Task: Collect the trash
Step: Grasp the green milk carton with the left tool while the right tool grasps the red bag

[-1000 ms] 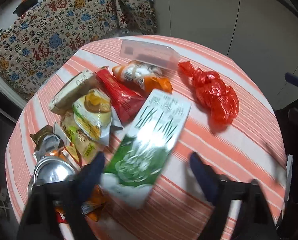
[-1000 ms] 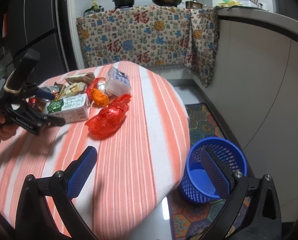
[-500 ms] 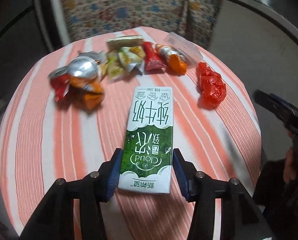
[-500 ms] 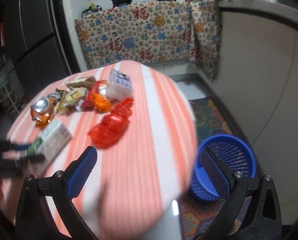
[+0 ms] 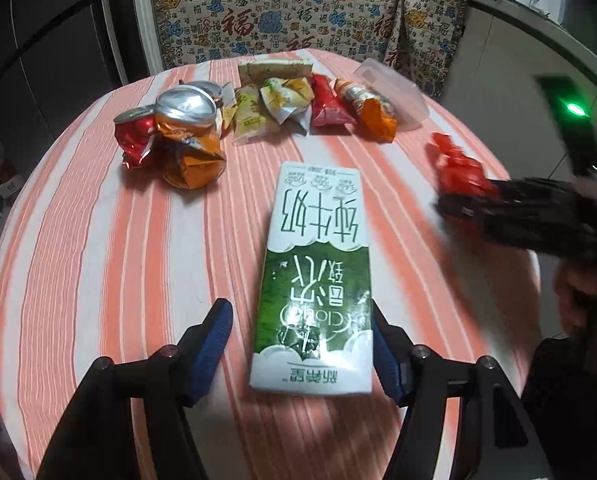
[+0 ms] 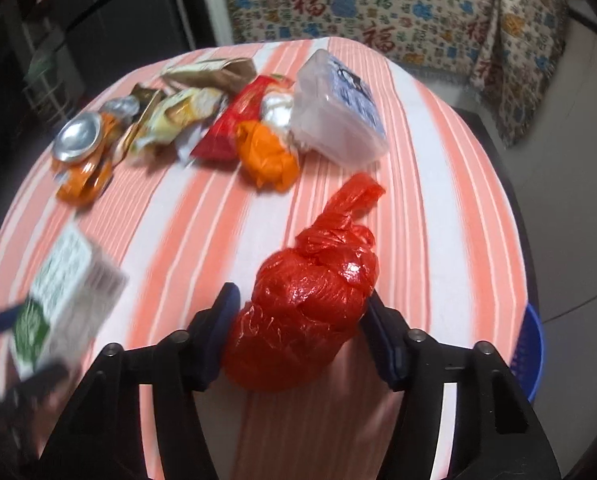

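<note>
The right gripper [image 6: 298, 328] is closing its jaws around the knotted red bag [image 6: 314, 292], seemingly pinching it just beside the milk carton [image 5: 318, 276], knot pointing away, while the left gripper [image 5: 298, 344] is opening off the flat-lying carton, its length running away from the fingers.

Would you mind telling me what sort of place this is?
Probably a home kitchen or dining corner: a round table with striped cloth, littered with snack wrappers, and a patterned cloth draped over a counter behind.
</note>
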{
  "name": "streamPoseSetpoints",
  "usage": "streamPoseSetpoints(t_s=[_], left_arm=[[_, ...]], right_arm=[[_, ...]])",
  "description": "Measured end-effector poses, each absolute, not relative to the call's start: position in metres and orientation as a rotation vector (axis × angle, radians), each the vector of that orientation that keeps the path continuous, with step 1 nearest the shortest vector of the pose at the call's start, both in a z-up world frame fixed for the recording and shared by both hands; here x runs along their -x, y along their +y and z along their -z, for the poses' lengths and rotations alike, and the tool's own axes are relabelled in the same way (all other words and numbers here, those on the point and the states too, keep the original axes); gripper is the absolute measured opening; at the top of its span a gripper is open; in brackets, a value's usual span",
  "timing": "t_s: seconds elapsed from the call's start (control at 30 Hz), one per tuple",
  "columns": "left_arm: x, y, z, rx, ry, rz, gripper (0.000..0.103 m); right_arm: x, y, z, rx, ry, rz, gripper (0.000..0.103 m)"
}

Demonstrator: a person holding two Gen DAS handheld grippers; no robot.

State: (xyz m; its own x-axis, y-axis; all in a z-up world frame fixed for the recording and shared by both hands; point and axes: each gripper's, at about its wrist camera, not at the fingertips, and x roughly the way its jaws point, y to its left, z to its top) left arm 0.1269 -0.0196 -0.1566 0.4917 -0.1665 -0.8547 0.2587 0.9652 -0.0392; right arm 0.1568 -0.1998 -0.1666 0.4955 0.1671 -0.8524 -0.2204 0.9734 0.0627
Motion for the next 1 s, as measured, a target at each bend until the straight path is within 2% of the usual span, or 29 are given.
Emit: streamPoseSetpoints(t_s=[0.07,0.1,0.13,0.17,0.23,0.3,0.4,0.5,0.67,0.73,0.77,0.8,0.83,0.87,0.9,1.0], left_arm=[[-0.134,-0.021,0.163,-0.110,1.022,0.245,0.070],[-0.134,-0.022,0.164,-0.123,1.013,0.238,0.077],[-0.137,-0.024,0.166,-0.133,1.019,0.232,0.079],[-0.139,-0.024,0.166,-0.131,1.013,0.232,0.081],[-0.142,-0.025,0.167,-0.128,1.009,0.228,0.085],[-0.142,-0.026,0.168,-0.129,0.999,0.222,0.090],[-0.139,-0.026,0.169,-0.136,0.980,0.227,0.092],[-0.139,-0.029,0.166,-0.183,1.022,0.263,0.092],[-0.146,-0.029,0.142,-0.190,1.007,0.318,0.091],[-0.150,-0.033,0.139,-0.209,1.020,0.336,0.088],[-0.152,-0.035,0.139,-0.230,1.031,0.342,0.076],[-0.154,-0.038,0.141,-0.252,1.049,0.340,0.058],[-0.157,-0.039,0.143,-0.261,1.071,0.342,0.048],[-0.159,-0.039,0.143,-0.260,1.074,0.344,0.048],[-0.159,-0.041,0.142,-0.263,1.072,0.346,0.048],[-0.157,-0.043,0.133,-0.231,1.049,0.362,0.047]], right_arm=[[-0.140,-0.209,0.164,0.067,1.013,-0.263,0.056],[-0.134,-0.212,0.163,0.070,1.009,-0.272,0.055],[-0.131,-0.213,0.161,0.073,1.009,-0.275,0.055],[-0.128,-0.214,0.160,0.075,1.012,-0.281,0.057],[-0.128,-0.218,0.158,0.059,1.027,-0.295,0.069],[-0.129,-0.226,0.158,0.031,1.045,-0.305,0.073],[-0.126,-0.231,0.151,0.001,1.050,-0.313,0.075],[-0.127,-0.234,0.139,-0.017,1.035,-0.302,0.084],[-0.141,-0.233,0.130,-0.055,1.071,-0.328,0.084],[-0.144,-0.230,0.129,-0.042,1.090,-0.332,0.082],[-0.147,-0.227,0.131,-0.036,1.116,-0.346,0.081],[-0.147,-0.225,0.133,-0.035,1.131,-0.350,0.076],[-0.149,-0.224,0.135,-0.031,1.150,-0.349,0.067],[-0.151,-0.223,0.137,-0.015,1.159,-0.334,0.058],[-0.150,-0.224,0.137,-0.002,1.162,-0.326,0.039],[-0.145,-0.229,0.129,-0.019,1.129,-0.341,0.038]])
